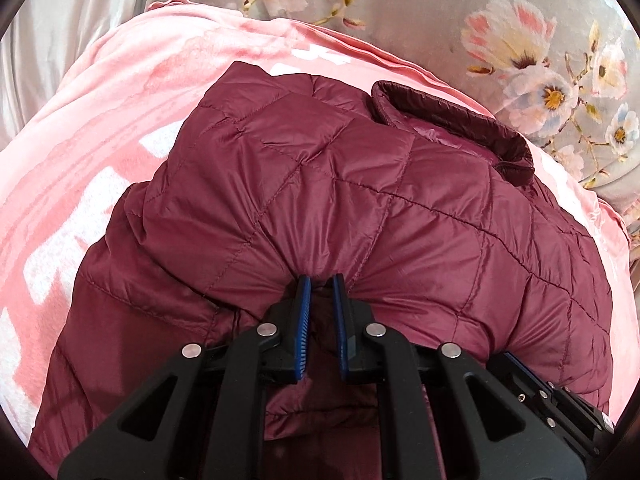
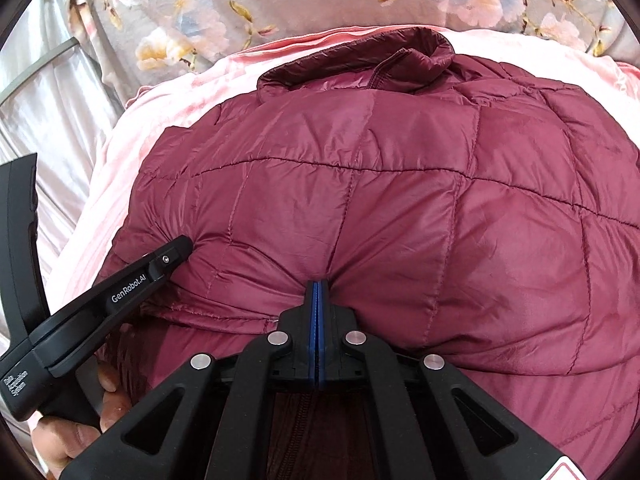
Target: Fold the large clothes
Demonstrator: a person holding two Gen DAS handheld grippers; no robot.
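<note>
A maroon quilted puffer jacket [image 1: 328, 184] lies on a pink blanket, its collar [image 1: 452, 120] at the far right. It fills the right wrist view [image 2: 400, 184], collar [image 2: 360, 60] at the top. My left gripper [image 1: 320, 280] has its blue pads slightly apart with the folded edge of the jacket bunched between the tips. It also shows in the right wrist view [image 2: 180, 248] at the left, pressed into the fabric. My right gripper [image 2: 317, 284] has its pads together on a pinch of the jacket's folded edge. A lower layer of the jacket shows beneath both grippers.
The pink blanket [image 1: 100, 152] with white patches lies under the jacket. A grey floral bedsheet [image 1: 520, 40] lies beyond it. Silvery satin fabric [image 2: 52, 92] is at the left. A hand [image 2: 80, 420] holds the left gripper's handle.
</note>
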